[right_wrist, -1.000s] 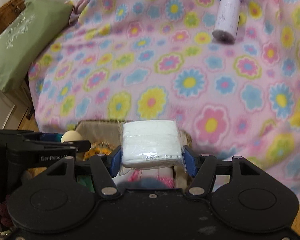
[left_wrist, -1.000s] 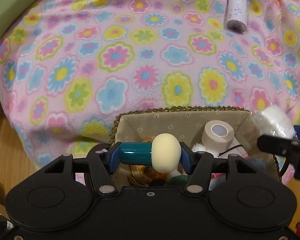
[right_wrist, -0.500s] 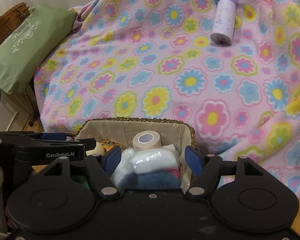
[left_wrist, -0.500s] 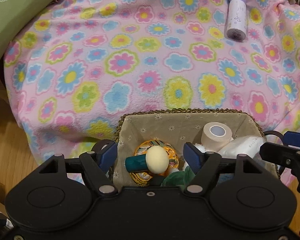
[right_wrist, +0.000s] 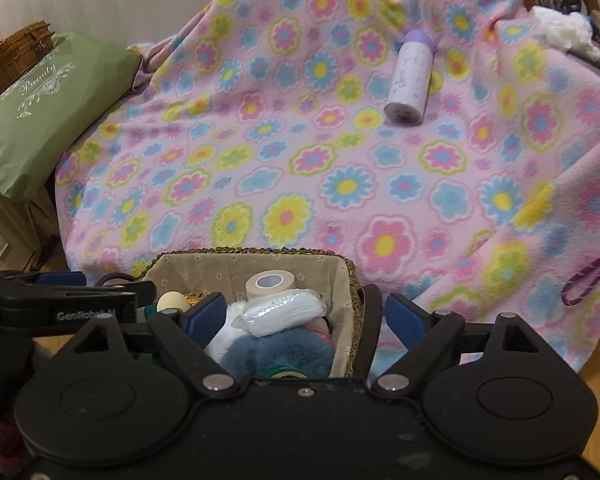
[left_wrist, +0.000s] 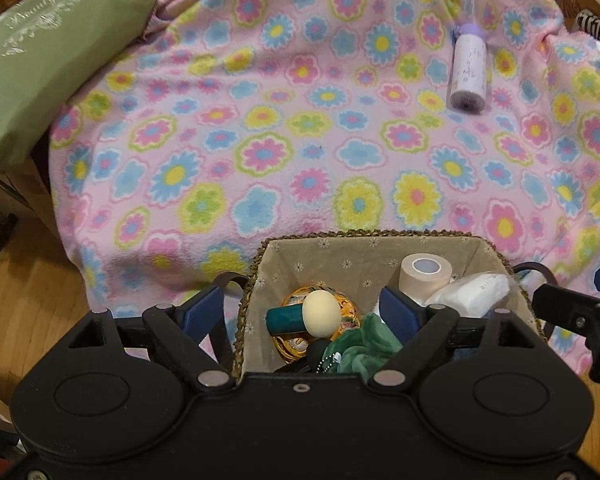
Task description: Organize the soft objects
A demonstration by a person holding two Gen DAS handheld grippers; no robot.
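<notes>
Both grippers now stand empty over the lined wicker basket [left_wrist: 364, 248], having let go of what they carried a second ago. Left gripper [left_wrist: 304, 314] hangs with its blue pads spread wide, and the cream-headed, teal-handled makeup sponge [left_wrist: 320, 314] it had pinched lies inside the basket on a gold patterned ball [left_wrist: 348, 308], beside a green cloth [left_wrist: 364, 350]. Right gripper [right_wrist: 302, 316] is likewise spread open, and its wrapped white cotton pack [right_wrist: 284, 312] rests on top of a blue plush toy [right_wrist: 284, 354], just beside a beige tape roll [right_wrist: 270, 286] at the basket's far wall. The basket sits at the near edge of the bed, on a pink flowered fleece blanket [right_wrist: 300, 168]. A lilac bottle [right_wrist: 410, 80] lies on its side well apart, toward the bed's far right corner; a green pillow [right_wrist: 48, 108] sits off the far left edge.

Judging by the scene, the basket's contents look light and yielding: the cotton pack should squash under pressure and its plastic wrap may slip, so a broad grip across its middle seems safest. The bottle appears rigid and apt to roll; taking it across the body looks best.
</notes>
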